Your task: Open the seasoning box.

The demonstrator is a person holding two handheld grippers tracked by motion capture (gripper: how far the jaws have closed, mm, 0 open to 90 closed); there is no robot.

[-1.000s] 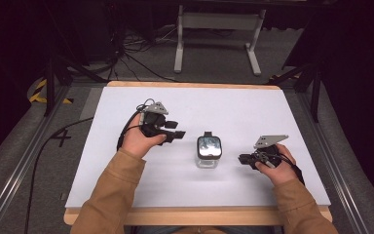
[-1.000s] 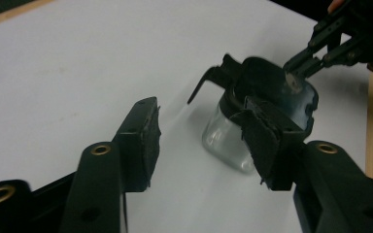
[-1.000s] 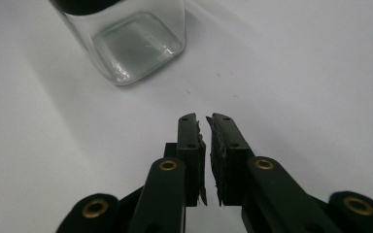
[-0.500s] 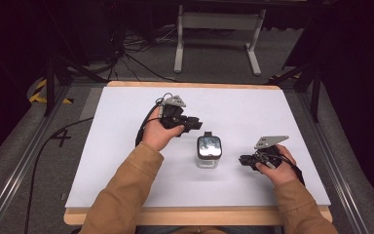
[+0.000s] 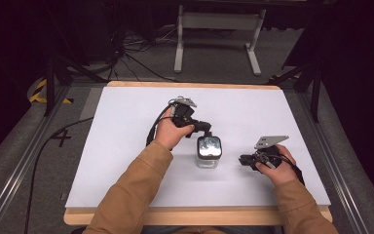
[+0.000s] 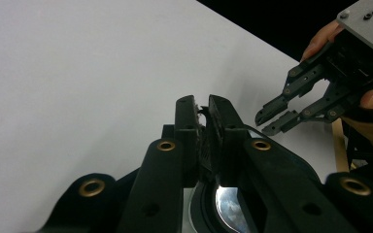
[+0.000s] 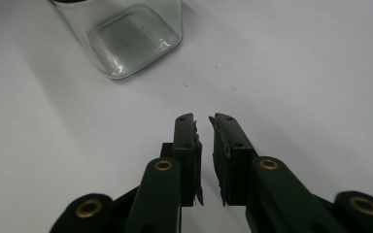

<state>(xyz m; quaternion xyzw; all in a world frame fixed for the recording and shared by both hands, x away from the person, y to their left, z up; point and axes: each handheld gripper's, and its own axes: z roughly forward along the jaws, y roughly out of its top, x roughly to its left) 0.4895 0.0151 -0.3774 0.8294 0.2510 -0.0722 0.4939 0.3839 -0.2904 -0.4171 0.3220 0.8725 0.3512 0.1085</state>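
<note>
The glass jar [image 5: 208, 152], square-bodied and clear with a shiny lid, stands mid-desk [image 5: 126, 161]. My left gripper [image 5: 207, 130] hangs just above the jar's far edge, jaws nearly closed, empty. My right gripper [image 5: 243, 159] sits beside the jar, slightly parted, empty.

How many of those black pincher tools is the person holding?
2. The left gripper hovers just behind the glass jar at the table's middle; the right gripper rests low to the jar's right, apart from it.
</note>
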